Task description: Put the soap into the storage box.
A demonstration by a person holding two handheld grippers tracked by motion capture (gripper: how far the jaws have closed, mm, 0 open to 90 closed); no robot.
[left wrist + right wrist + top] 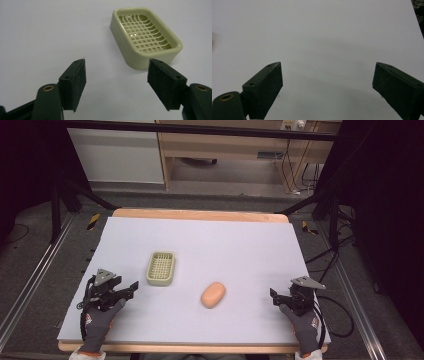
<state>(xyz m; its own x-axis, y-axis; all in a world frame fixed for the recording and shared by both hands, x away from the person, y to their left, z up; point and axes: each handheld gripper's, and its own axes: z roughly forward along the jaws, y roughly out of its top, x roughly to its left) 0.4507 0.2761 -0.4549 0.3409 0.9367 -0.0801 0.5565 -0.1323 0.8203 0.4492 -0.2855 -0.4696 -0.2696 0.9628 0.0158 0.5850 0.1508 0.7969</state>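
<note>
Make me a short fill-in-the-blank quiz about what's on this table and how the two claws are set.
1. The soap dish holds ____ inside its grid.
2. The orange soap bar lies on the table, between the soap dish and the ____ claw.
3. The left claw has its jaws ____, with the dish just ahead of it.
4. The right claw looks over bare ____ tabletop.

Missing words: nothing; right; open; white

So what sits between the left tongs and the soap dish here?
Nothing: only bare lavender table cover separates the open left tongs from the soap dish, as the left gripper view shows; the high view agrees.
</note>
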